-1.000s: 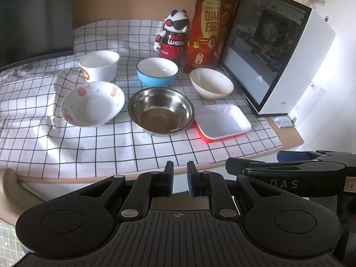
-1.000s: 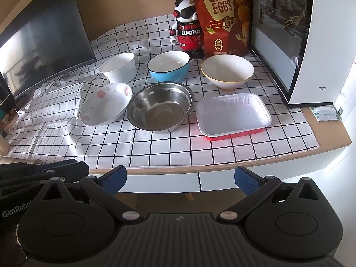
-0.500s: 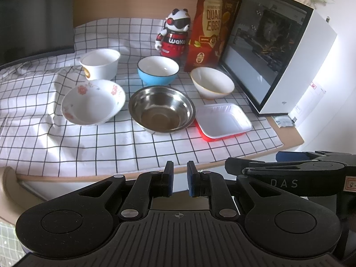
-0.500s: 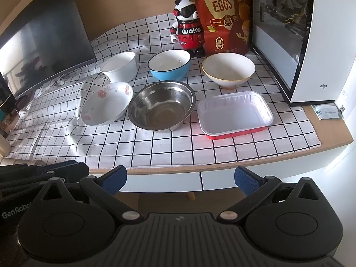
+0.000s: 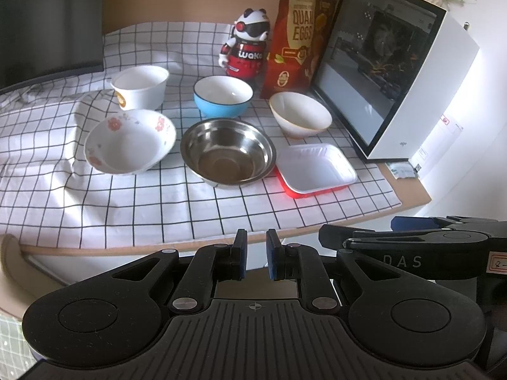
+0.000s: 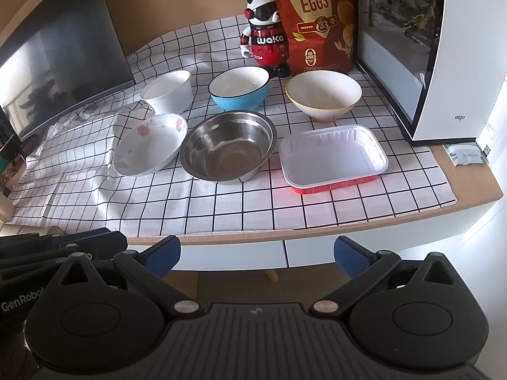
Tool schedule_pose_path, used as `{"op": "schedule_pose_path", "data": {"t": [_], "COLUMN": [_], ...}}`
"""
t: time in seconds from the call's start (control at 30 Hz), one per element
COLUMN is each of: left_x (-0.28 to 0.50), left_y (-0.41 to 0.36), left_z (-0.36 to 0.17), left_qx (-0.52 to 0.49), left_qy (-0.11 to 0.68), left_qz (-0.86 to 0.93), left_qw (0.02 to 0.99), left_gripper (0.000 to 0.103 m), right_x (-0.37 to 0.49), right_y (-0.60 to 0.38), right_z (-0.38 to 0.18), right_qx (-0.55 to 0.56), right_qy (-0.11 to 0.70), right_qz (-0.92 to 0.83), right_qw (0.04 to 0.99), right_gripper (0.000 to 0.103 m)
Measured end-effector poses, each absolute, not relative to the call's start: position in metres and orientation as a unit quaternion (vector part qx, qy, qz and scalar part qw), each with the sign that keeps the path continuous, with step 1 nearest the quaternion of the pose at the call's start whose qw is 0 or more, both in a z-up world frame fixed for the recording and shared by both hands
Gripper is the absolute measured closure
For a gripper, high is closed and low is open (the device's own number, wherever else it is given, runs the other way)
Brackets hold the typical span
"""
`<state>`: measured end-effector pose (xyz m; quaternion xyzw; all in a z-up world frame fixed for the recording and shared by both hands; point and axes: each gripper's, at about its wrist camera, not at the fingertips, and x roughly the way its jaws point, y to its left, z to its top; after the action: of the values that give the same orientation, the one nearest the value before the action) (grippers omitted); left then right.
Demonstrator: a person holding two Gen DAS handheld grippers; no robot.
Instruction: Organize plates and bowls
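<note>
On the checked cloth [image 5: 158,202] stand a steel bowl [image 5: 227,152] [image 6: 227,146], a flowered white bowl [image 5: 130,141] [image 6: 149,144], a plain white bowl [image 5: 140,86] [image 6: 168,91], a blue bowl [image 5: 223,95] [image 6: 239,90], a cream bowl [image 5: 299,114] [image 6: 323,95] and a red tray with a white inside [image 5: 317,167] [image 6: 334,156]. My left gripper [image 5: 256,251] hangs shut and empty before the table's front edge. My right gripper [image 6: 257,253] is open and empty, beside it on the right.
A panda robot toy [image 6: 266,42] and a quail-egg bag [image 6: 312,19] stand at the back. A white glass-fronted case [image 5: 396,72] [image 6: 443,50] blocks the right side. A dark monitor [image 6: 57,63] stands left. The wooden table edge [image 6: 317,224] runs just ahead of the fingers.
</note>
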<state>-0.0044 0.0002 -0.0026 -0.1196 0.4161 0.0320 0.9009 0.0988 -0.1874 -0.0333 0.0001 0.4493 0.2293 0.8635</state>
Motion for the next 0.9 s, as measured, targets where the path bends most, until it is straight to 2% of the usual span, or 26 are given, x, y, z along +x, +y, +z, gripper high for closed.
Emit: {"op": "schedule_pose_path", "data": {"t": [0.53, 0.77, 0.9], "left_x": [0.019, 0.060, 0.088], "left_y": [0.007, 0.043, 0.071], "left_z": [0.005, -0.008, -0.015], "left_qx": [-0.105, -0.139, -0.135], "left_qy": [0.430, 0.450, 0.408], "left_qz": [0.024, -0.008, -0.042], "left_qw": [0.896, 0.882, 0.902], "left_gripper": [0.087, 0.087, 0.085], "right_x": [0.118, 0.132, 0.149], "right_y": [-0.188, -0.184, -0.176], "right_z": [-0.035, -0.042, -0.045], "right_qx": [0.027, 0.040, 0.045], "right_qy": [0.455, 0.365, 0.325], "right_qz": [0.216, 0.157, 0.109], "right_qw": [0.864, 0.917, 0.939], "right_gripper": [0.000, 0.000, 0.000]}}
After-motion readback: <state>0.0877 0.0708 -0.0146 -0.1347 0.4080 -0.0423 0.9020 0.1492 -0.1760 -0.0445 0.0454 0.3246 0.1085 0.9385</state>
